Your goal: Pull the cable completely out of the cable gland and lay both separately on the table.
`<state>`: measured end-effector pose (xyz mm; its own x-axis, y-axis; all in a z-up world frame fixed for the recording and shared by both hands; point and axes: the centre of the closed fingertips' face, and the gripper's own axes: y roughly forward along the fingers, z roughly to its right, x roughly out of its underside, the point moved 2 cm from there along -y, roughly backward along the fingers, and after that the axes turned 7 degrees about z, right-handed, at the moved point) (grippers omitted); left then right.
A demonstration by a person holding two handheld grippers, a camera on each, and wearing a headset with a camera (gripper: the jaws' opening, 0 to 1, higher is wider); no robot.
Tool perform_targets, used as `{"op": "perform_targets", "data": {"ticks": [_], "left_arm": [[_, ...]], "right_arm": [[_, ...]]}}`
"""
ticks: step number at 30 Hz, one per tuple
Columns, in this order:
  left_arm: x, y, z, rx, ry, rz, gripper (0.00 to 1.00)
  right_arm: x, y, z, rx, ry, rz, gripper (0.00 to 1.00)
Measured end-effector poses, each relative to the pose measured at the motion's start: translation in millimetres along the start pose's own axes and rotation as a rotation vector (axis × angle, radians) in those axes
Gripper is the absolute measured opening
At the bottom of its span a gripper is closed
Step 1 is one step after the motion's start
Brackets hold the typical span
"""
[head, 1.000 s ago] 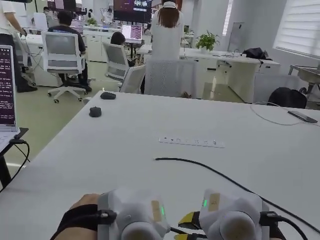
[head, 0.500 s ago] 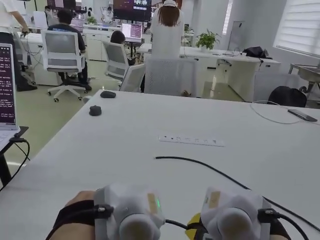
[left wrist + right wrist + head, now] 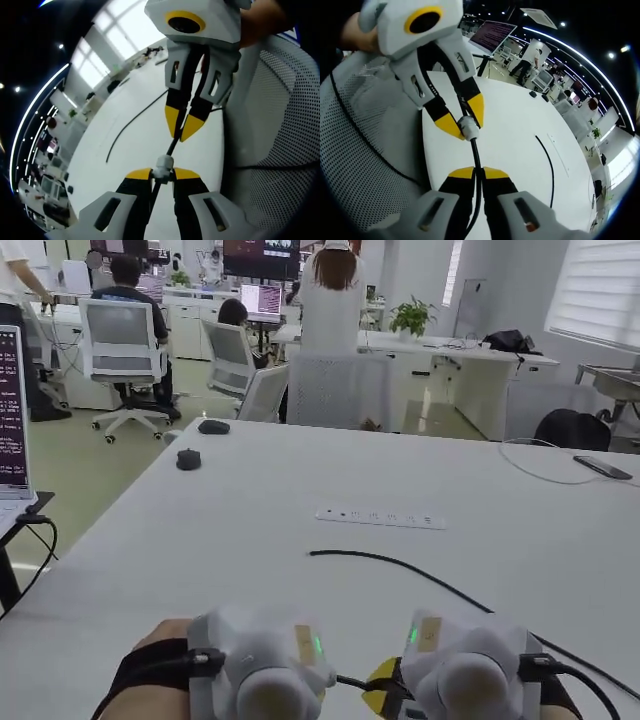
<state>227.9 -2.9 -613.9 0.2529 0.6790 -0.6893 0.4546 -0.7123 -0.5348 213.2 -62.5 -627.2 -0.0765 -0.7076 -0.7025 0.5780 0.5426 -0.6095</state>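
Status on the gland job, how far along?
Done: both parts are gripped. The left tool is shut on the gland, and the right tool is shut on the cable right beside it. In hand: the pull; the cable runs into the gland, not yet out. Left: free it, then lay both on the table.

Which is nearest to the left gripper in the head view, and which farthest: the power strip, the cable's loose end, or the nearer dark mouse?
Counting from the left gripper, by the head view:
1. Cable's loose end, just ahead, mid-table.
2. Power strip, beyond the cable end, slightly to the right.
3. Nearer dark mouse, far back on the left.
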Motion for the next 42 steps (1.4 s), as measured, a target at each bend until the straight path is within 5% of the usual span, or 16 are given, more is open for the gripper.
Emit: {"op": "perform_targets", "data": {"ticks": [16, 33, 38, 42], "left_arm": [[8.3, -3.2, -10.1, -0.045, -0.024, -0.026, 0.16], [17.7, -9.8, -25.2, -0.115, -0.081, -0.052, 0.16], [17.3, -8.3, -22.2, -0.096, -0.072, -0.053, 0.16], [17.1, -5.8, -20.0, -0.077, -0.065, -0.052, 0.16]], "right_arm": [[25.8, -3.6, 9.2, 0.042, 0.097, -0.104, 0.03], [60.4, -21.5, 28.9, 0.159, 0.232, -0.232, 0.03], [50.9, -26.2, 42.5, 0.210, 0.306, -0.157, 0.03], [34.2, -32.6, 74.4, 0.245, 0.302, -0.084, 0.03]]}}
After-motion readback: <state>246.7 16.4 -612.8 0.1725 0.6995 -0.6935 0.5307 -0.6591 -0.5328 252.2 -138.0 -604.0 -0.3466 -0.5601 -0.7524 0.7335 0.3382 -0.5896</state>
